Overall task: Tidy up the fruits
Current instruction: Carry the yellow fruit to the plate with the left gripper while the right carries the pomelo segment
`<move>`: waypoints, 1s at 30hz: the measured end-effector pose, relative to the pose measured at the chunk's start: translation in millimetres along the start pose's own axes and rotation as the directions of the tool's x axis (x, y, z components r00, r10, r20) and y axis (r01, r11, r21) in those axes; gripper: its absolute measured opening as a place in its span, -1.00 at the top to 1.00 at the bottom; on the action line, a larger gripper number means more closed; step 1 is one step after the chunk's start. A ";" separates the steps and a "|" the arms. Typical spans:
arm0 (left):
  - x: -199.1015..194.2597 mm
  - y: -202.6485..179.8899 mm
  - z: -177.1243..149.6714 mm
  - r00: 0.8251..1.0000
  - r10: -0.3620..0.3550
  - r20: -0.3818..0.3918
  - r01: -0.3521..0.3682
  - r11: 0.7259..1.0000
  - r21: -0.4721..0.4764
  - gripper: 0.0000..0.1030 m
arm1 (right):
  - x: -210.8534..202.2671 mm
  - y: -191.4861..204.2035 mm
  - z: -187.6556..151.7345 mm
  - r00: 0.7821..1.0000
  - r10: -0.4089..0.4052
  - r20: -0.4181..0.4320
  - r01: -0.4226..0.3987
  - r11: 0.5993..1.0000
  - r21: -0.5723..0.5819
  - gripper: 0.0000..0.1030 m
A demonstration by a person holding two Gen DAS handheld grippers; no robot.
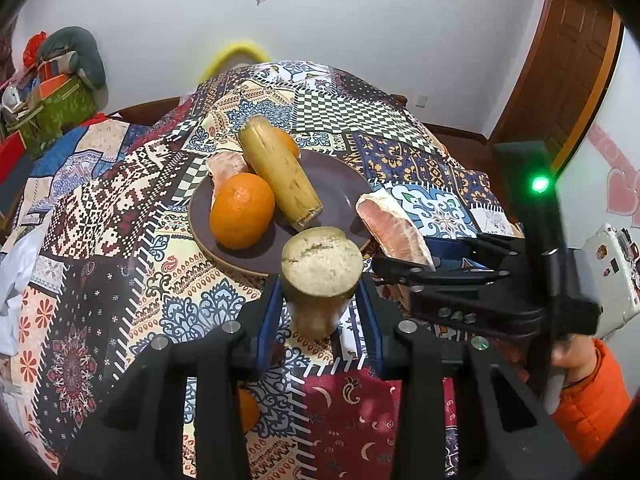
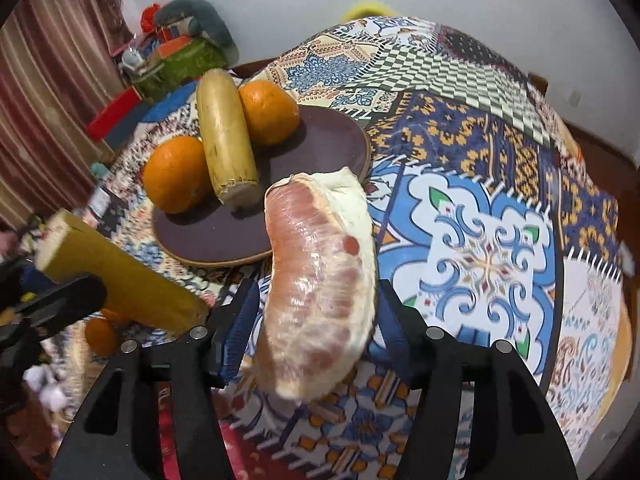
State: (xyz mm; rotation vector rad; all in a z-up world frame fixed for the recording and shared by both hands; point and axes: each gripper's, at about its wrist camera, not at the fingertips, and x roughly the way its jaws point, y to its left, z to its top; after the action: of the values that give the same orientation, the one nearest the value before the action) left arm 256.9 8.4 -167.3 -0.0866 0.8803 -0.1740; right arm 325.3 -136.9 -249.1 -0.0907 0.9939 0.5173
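Observation:
A dark purple plate (image 1: 340, 184) (image 2: 332, 136) on the patterned cloth holds two oranges (image 1: 242, 210) (image 2: 176, 174), a sugarcane piece (image 1: 280, 168) (image 2: 226, 140) and a pomelo segment (image 1: 226, 166). My left gripper (image 1: 320, 304) is shut on a second sugarcane piece (image 1: 322, 264) (image 2: 116, 280), held just in front of the plate's near rim. My right gripper (image 2: 316, 304) is shut on a pink pomelo segment (image 2: 320, 280) (image 1: 392, 224), held at the plate's right edge. The right gripper (image 1: 436, 270) also shows in the left wrist view.
A small orange (image 1: 248, 410) (image 2: 100, 336) lies on the cloth below the left gripper. The patchwork tablecloth (image 1: 100, 216) (image 2: 488, 240) covers the table. Boxes and a plush toy (image 1: 60, 80) stand at the far left. A white device (image 1: 612, 276) is at the right.

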 end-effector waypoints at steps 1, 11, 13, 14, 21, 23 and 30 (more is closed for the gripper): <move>0.1 0.3 -0.1 1.000 -0.001 0.000 0.001 1.000 -0.001 0.28 | 1.6 0.8 0.3 1.000 -0.011 0.005 0.011 1.000 0.000 -0.06; -2.6 1.4 1.9 1.000 -0.011 0.002 0.011 1.000 -0.009 0.28 | -14.4 -6.7 -4.2 0.998 0.000 0.056 0.000 1.000 0.005 0.07; -7.0 0.2 3.9 1.000 -0.010 0.013 0.010 1.000 -0.008 0.28 | -20.3 -7.1 -2.1 0.997 0.001 0.074 -0.001 1.000 0.006 0.07; -9.2 0.2 5.1 1.000 -0.012 0.020 0.012 1.000 -0.009 0.28 | -22.9 -6.3 -0.7 0.996 0.001 0.084 -0.002 1.000 0.006 0.07; -28.0 1.6 19.5 0.997 -0.012 0.079 0.013 1.000 -0.013 0.28 | -44.7 -3.6 13.4 0.988 0.012 0.157 -0.012 1.000 0.005 0.07; -32.0 2.7 23.6 0.996 -0.008 0.093 0.010 1.000 -0.013 0.28 | -49.2 -3.1 17.7 0.984 0.013 0.175 -0.014 1.000 0.003 0.07; -31.0 8.2 35.1 0.994 0.005 0.109 -0.004 1.000 -0.013 0.28 | -51.7 -3.1 33.2 0.977 0.014 0.214 -0.014 1.000 -0.004 0.07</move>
State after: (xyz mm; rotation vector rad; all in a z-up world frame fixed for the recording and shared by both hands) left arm 265.6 22.4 -122.8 -0.1050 0.7728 -0.1578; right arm 330.0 -148.9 -188.9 -0.0292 0.7838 0.5292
